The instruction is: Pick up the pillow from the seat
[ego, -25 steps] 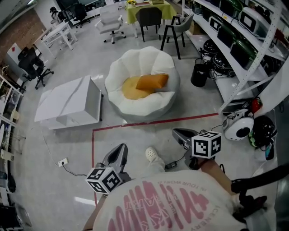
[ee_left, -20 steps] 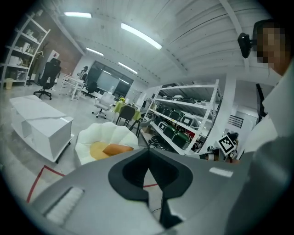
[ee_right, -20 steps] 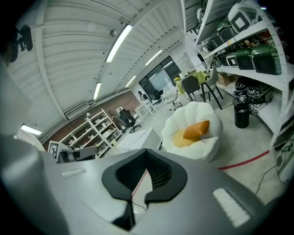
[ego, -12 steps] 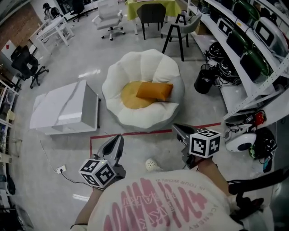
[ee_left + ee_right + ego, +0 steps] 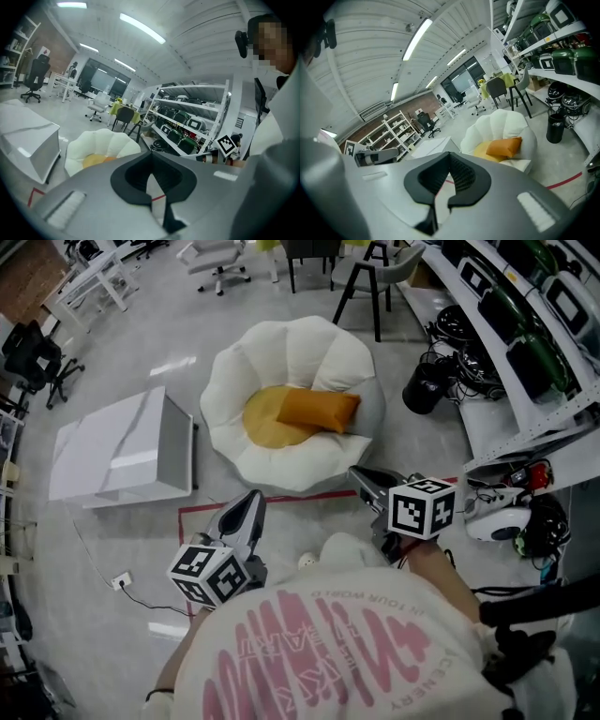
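Observation:
An orange pillow [image 5: 317,411] lies on the yellow middle of a white flower-shaped seat [image 5: 292,352] on the floor; the right gripper view shows the same pillow [image 5: 504,146] and seat [image 5: 504,126]. The seat [image 5: 98,146] also appears in the left gripper view, where the pillow is hidden behind the jaws. My left gripper [image 5: 248,506] is shut and empty, short of the seat's near left edge. My right gripper [image 5: 361,476] is shut and empty, just short of the seat's near right rim. Both are held at waist height.
A white marbled box table [image 5: 117,451] stands left of the seat. Red tape [image 5: 281,501] marks the floor before it. Shelving [image 5: 525,343] with gear, a black bin [image 5: 424,388] and cables line the right. Chairs [image 5: 361,277] stand behind the seat.
The person has stepped toward the seat, so it sits nearer and lower in the head view. Both grippers have come forward to the red tape line and stayed shut.

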{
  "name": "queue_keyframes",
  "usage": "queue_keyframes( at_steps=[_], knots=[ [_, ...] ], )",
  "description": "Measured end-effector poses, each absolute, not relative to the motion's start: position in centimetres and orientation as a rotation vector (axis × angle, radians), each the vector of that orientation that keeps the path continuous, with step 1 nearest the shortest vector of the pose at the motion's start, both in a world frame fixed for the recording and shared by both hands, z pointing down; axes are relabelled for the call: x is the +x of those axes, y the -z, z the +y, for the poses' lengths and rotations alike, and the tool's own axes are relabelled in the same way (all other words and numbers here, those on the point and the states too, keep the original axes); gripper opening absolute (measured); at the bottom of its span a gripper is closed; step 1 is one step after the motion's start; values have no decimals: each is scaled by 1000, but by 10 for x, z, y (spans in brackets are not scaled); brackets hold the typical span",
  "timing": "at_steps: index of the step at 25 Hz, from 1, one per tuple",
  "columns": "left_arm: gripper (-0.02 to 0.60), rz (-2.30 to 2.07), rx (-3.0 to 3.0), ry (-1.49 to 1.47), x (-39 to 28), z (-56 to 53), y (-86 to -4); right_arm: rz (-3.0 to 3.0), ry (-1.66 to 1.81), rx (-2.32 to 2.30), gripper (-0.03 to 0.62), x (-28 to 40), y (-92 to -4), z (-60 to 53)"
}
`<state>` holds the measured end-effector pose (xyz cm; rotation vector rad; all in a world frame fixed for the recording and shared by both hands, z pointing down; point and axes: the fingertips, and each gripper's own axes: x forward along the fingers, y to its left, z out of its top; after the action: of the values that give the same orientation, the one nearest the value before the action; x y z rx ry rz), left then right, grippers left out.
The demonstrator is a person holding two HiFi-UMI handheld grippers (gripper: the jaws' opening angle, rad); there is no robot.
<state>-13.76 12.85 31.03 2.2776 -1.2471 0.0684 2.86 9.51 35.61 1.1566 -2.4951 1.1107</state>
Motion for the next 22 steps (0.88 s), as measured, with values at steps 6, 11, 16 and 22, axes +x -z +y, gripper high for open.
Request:
queue_keyframes(
  at_steps=[6,11,16,22],
  knots=[
    [12,-1240,2217,-66,-134,107,-330,-2456,-1141,1109,3,17,-371,71],
    [12,-1237,2208,-47,-123,74,-334,-2431,-1139,1100,3,27,-378,39],
    [12,-1294,2181,-27,-114,20,-334,-2411,-1184,1064,3,44,-386,-18],
    [12,-1285,2159,-3,-74,-59,-337,-2375,-1175,990,3,74,-398,-97]
  ],
)
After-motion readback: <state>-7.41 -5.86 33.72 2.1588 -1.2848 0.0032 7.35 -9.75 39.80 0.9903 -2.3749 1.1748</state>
